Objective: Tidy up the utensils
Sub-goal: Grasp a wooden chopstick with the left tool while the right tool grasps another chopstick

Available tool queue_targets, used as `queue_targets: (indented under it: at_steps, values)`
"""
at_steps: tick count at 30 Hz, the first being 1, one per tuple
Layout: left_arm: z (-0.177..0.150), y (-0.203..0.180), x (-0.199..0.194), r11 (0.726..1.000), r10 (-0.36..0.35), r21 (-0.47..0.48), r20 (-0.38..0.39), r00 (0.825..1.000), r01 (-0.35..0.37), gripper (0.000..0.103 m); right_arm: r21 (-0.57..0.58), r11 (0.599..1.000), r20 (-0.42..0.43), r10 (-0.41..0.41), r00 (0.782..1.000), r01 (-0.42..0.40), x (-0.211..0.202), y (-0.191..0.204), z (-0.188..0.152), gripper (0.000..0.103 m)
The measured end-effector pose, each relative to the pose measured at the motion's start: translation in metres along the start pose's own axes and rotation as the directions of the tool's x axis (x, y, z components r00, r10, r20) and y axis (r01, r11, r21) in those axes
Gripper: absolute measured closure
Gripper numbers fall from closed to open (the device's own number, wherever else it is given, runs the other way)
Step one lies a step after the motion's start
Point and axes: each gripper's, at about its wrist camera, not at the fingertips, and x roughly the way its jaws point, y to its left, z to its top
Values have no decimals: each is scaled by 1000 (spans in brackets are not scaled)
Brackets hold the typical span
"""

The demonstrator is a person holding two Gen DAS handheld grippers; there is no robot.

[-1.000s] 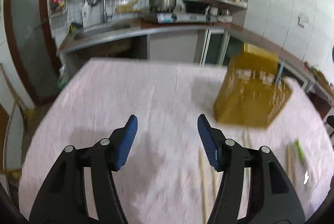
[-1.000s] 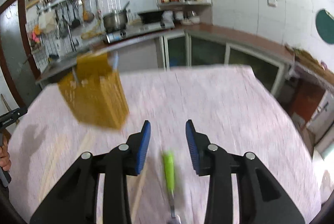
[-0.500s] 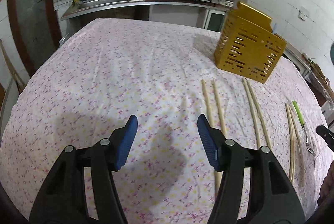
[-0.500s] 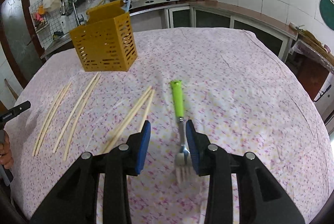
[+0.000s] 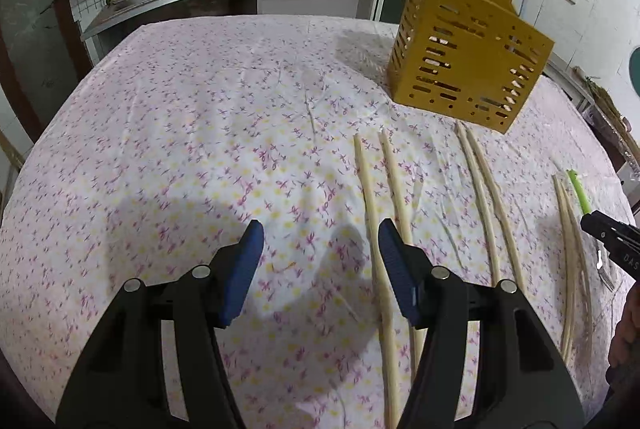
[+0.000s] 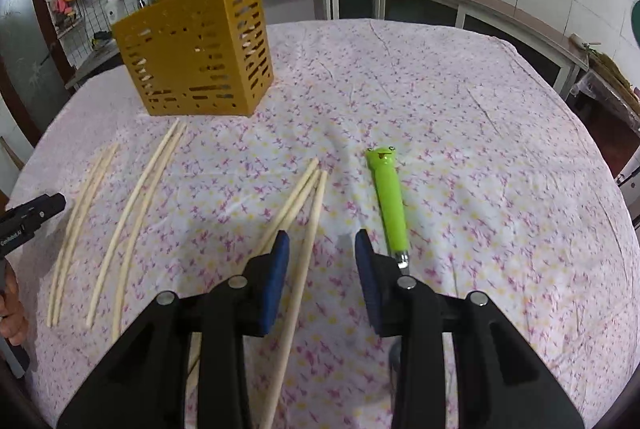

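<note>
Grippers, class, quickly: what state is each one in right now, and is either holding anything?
Left gripper: open, holding nothing, above the floral tablecloth.
Right gripper: open, holding nothing; a chopstick lies on the cloth between its jaws, ungripped.

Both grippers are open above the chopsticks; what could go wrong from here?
The right gripper straddles one stick of a touching chopstick pair, so closing may take one stick and knock the other aside. The left gripper sits beside its chopsticks and may pinch the floral cloth instead.
</note>
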Motion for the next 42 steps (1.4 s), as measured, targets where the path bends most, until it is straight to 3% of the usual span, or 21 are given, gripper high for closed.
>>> queue_targets:
  at_steps: [7, 22, 27, 30, 32, 35, 42]
  values:
    - [13, -8, 24, 999, 11, 33, -43, 999, -10, 46, -15, 1000, -50, -21, 999, 20, 24, 1, 9, 73]
    - [47, -7, 55, 998, 30, 66, -85, 996, -25, 45, -42, 999, -61, -36, 997, 34, 43, 2, 35, 73]
    - [51, -15, 60, 995, 69, 84, -85, 994, -62, 44, -44, 999, -62, -31, 998, 28, 46, 2, 40, 73]
    - [53, -23, 60, 992, 85, 103, -86, 993, -76, 54, -60, 998, -67, -38, 997, 34, 49, 2, 42, 73]
    - [53, -28, 59, 991, 81, 109, -88, 993, -71, 68, -62, 997, -72, -41, 997, 36, 49, 2, 42, 73]
    - [54, -38, 61, 989, 91, 125, -84, 992, -81, 74, -62, 998, -77, -37, 996, 32, 50, 1, 42, 74]
    - [56, -49, 65, 983, 108, 159, -77, 991, -94, 89, -65, 998, -98, -13, 995, 7, 52, 8, 43, 93]
